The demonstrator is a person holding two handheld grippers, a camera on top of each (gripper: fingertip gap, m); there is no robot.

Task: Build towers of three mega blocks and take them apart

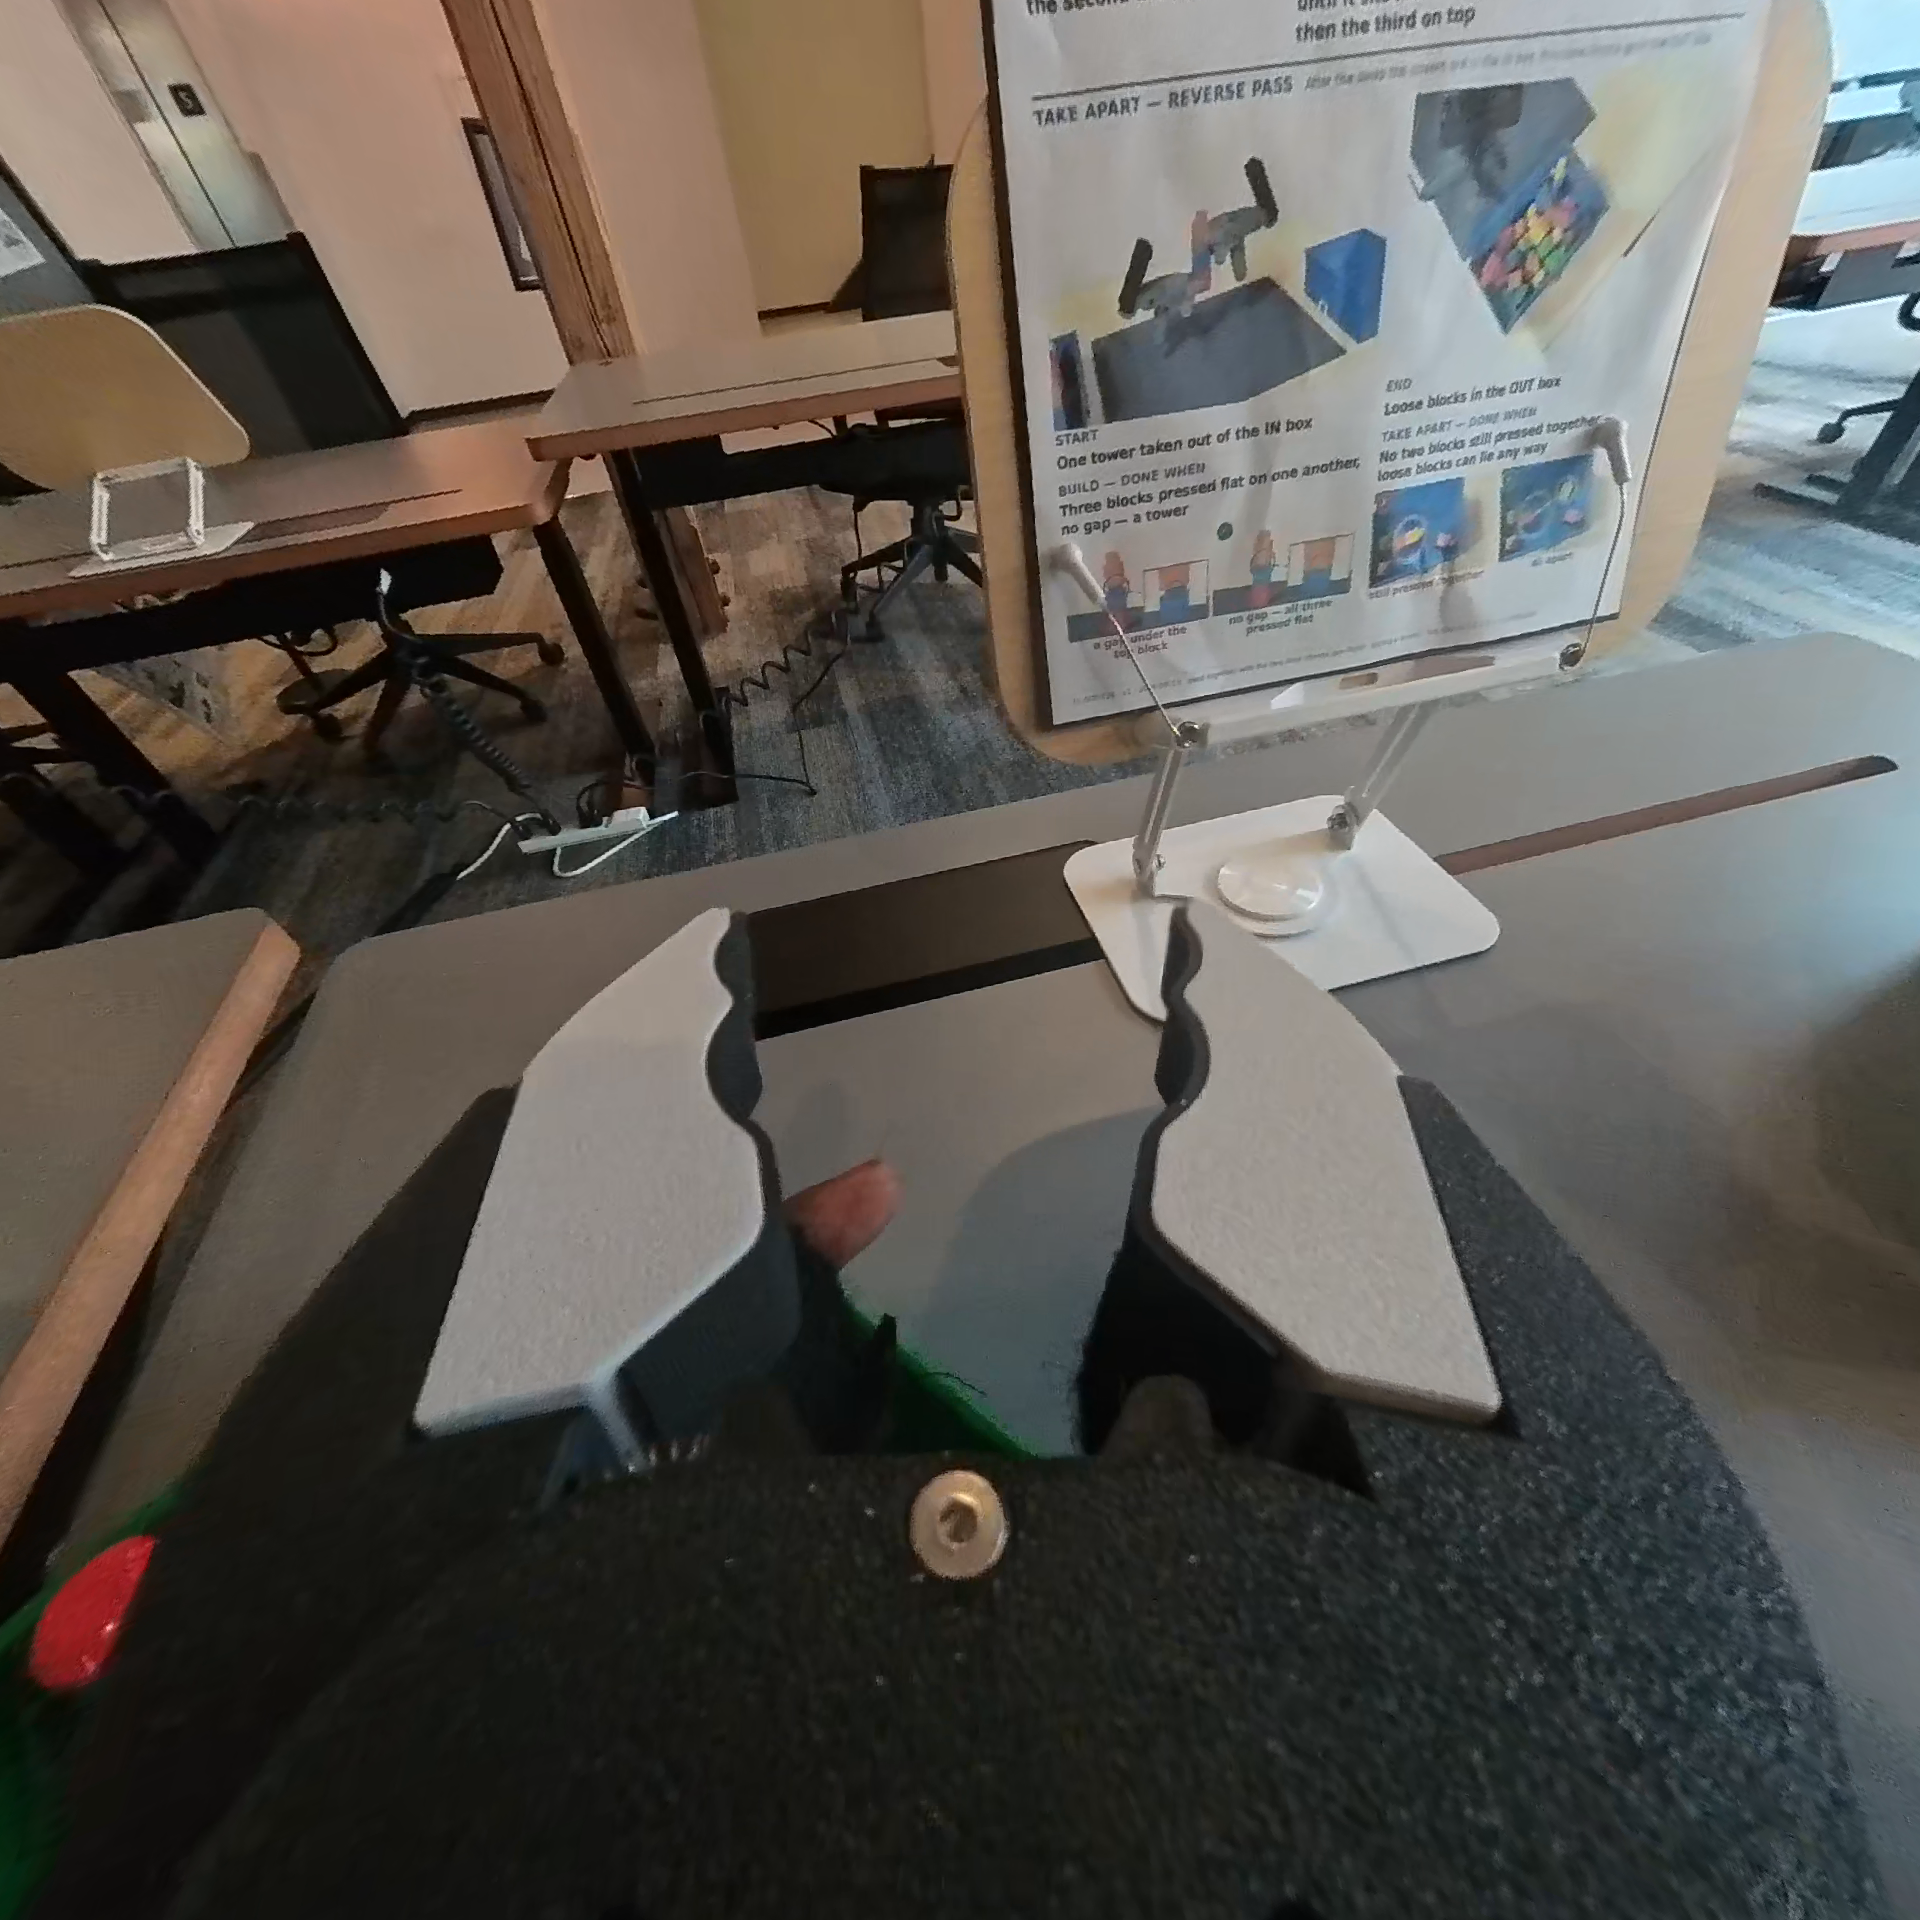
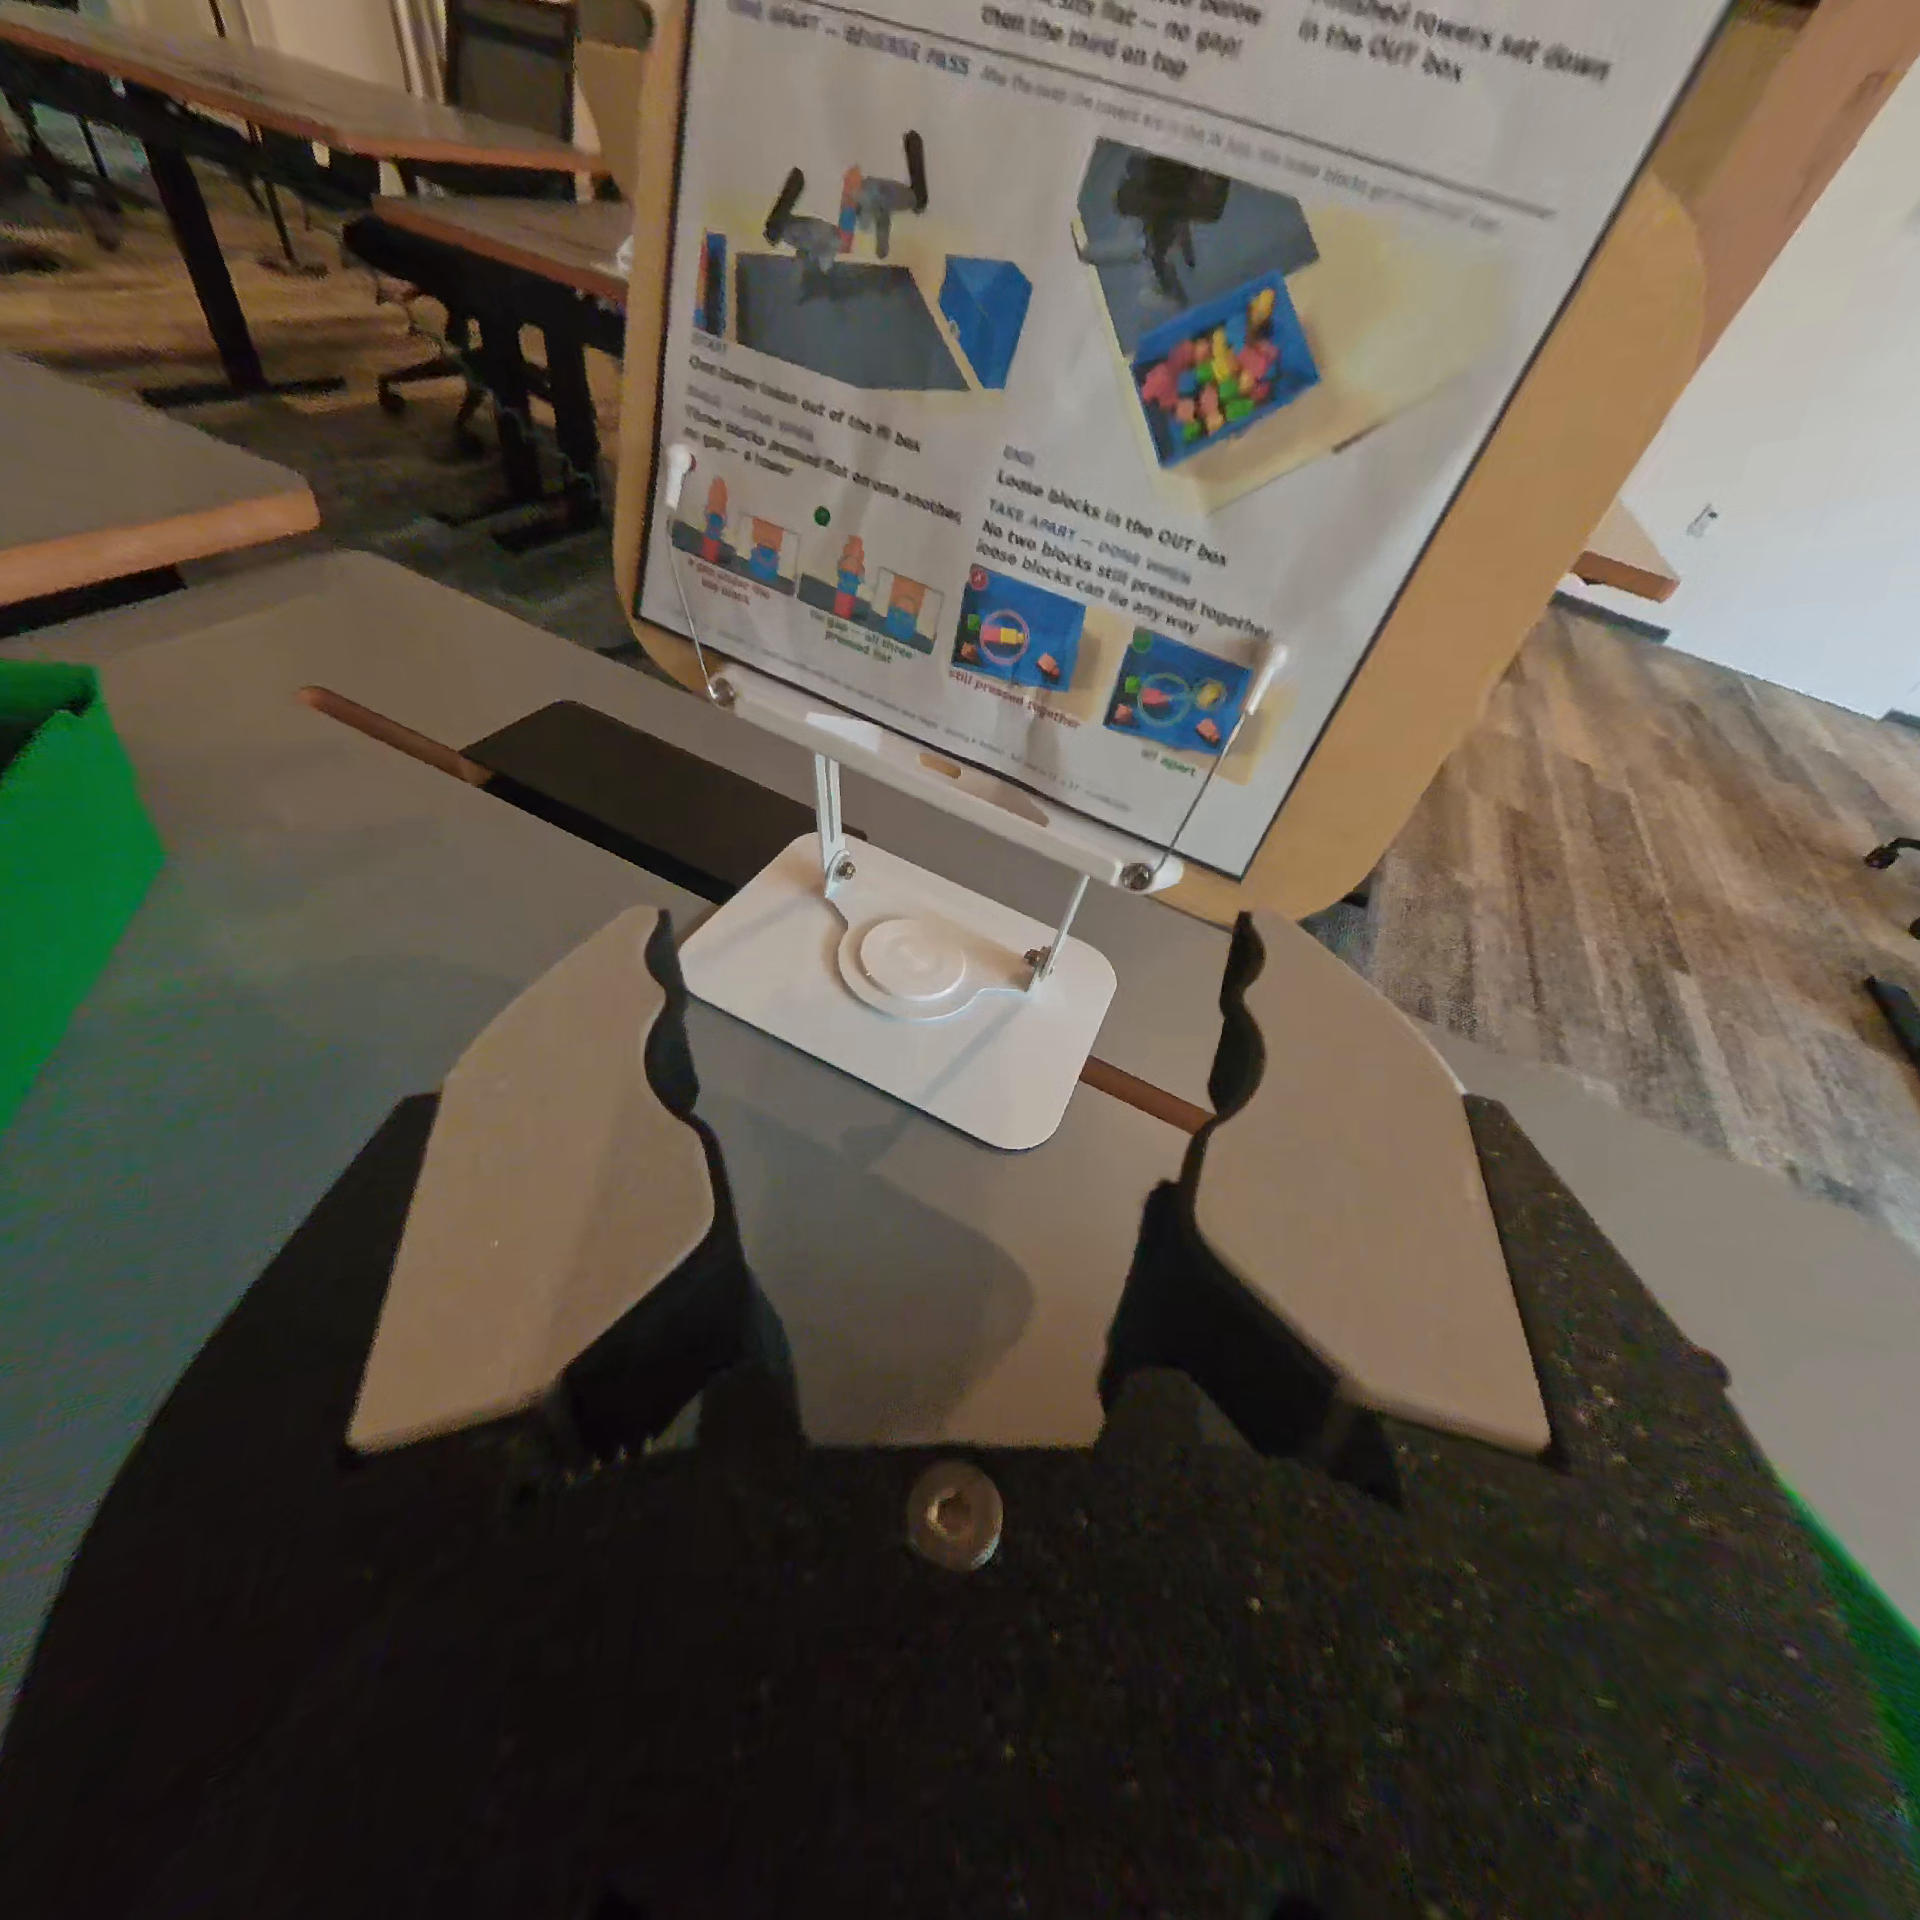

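The white printed instruction sheet [image 1: 1340,343] on its white metal stand is running off the top edge in both my views, and in the right wrist view it [image 2: 1091,416] is blurring. The bright green box [image 2: 62,862] is getting cut by the left edge, so its contents are staying out of sight. My left gripper's black body is hiding most of a green surface [image 1: 935,1403] and a red blob [image 1: 88,1610] at the lower left; I cannot tell what either one is.
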